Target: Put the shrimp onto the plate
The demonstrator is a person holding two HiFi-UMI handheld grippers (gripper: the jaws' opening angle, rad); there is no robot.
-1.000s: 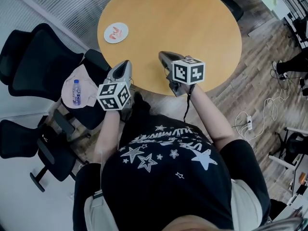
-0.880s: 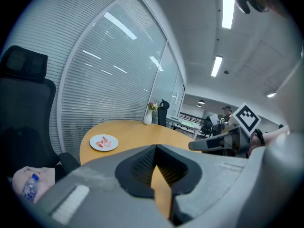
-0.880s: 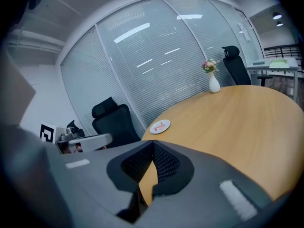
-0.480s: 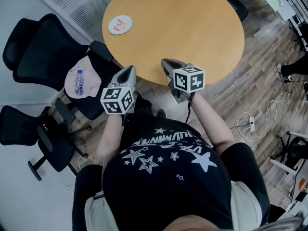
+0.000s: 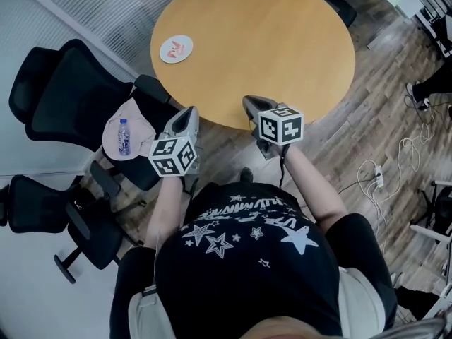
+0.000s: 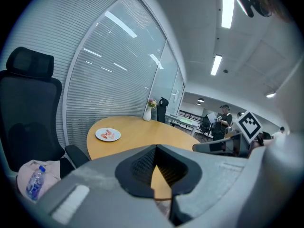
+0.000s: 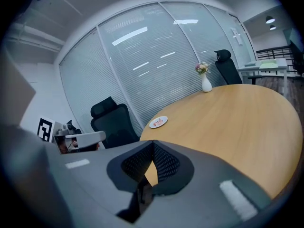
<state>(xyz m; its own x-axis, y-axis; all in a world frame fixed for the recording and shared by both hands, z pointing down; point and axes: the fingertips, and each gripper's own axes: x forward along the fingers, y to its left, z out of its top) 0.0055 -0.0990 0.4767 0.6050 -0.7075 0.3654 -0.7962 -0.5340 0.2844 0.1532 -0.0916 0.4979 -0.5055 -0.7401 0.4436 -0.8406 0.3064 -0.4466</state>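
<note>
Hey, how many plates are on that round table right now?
1. The plate sits near the far-left edge of the table, with the shrimp on it. The head view clips the table's far edge, but both gripper views show no second plate.

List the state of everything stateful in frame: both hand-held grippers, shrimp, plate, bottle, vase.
left hand-held gripper: shut, empty
right hand-held gripper: shut, empty
shrimp: lying on the plate
plate: flat on the table, near its edge
bottle: lying on its side on a chair seat
vase: upright on the table, flowers in it
</note>
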